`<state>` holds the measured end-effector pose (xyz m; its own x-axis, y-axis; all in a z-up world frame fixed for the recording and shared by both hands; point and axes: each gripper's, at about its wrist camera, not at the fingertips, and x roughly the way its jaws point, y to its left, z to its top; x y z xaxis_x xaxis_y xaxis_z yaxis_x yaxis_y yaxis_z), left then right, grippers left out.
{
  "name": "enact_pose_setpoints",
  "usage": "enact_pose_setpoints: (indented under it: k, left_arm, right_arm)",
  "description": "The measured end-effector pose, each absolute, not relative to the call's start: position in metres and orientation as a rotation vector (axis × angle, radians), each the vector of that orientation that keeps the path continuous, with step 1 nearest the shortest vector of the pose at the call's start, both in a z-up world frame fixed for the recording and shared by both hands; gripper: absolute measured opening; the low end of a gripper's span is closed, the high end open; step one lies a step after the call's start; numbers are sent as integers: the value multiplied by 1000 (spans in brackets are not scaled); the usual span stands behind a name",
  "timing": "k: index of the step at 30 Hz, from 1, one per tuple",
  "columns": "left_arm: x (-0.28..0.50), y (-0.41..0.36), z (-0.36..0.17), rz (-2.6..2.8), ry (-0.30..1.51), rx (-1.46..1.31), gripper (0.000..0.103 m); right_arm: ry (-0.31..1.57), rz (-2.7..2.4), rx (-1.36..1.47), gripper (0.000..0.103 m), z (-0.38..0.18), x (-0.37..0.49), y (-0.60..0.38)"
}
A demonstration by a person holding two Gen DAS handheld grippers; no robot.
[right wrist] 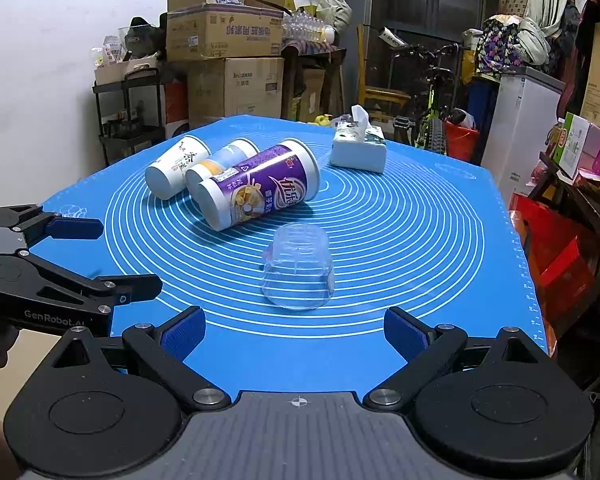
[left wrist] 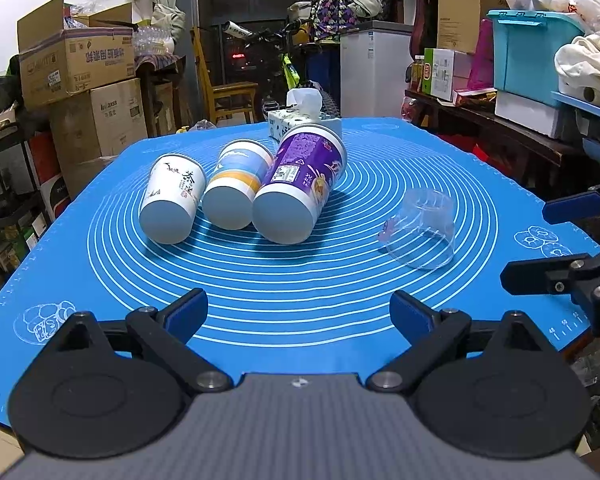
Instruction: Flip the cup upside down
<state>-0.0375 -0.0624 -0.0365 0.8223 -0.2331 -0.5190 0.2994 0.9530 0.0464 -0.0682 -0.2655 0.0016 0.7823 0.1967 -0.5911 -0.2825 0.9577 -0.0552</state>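
A clear plastic cup stands upside down on the blue mat, just ahead of my right gripper, which is open and empty. It also shows at the right in the left wrist view. Three paper cups lie on their sides in a row: a white one, a blue and orange one and a purple one. My left gripper is open and empty near the mat's front edge. The right gripper's fingers show at the right edge of the left wrist view.
A tissue box sits at the far side of the mat. The left gripper's fingers reach in from the left of the right wrist view. Cardboard boxes, a bicycle and shelves surround the table.
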Motion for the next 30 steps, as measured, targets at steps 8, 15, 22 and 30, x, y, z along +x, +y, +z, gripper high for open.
enact_pose_setpoints:
  k: [8,15,22,30]
  left_arm:
    - [-38,-63,-37,-288,537,129,97]
    - [-38,-64,-37,-291,540,132,97]
    - [-38,-63,-37,-290,543,127,97]
    - [-39,-62,-37,-302,536,118,97]
  right_arm:
    - [622,259,-142,96,2,-68,-266]
    - [623,259,-140,96,2,-68,-266]
    - [622,259,-139,96,2,-68,-266]
    - [625,256,-133,96,1,-68,-267]
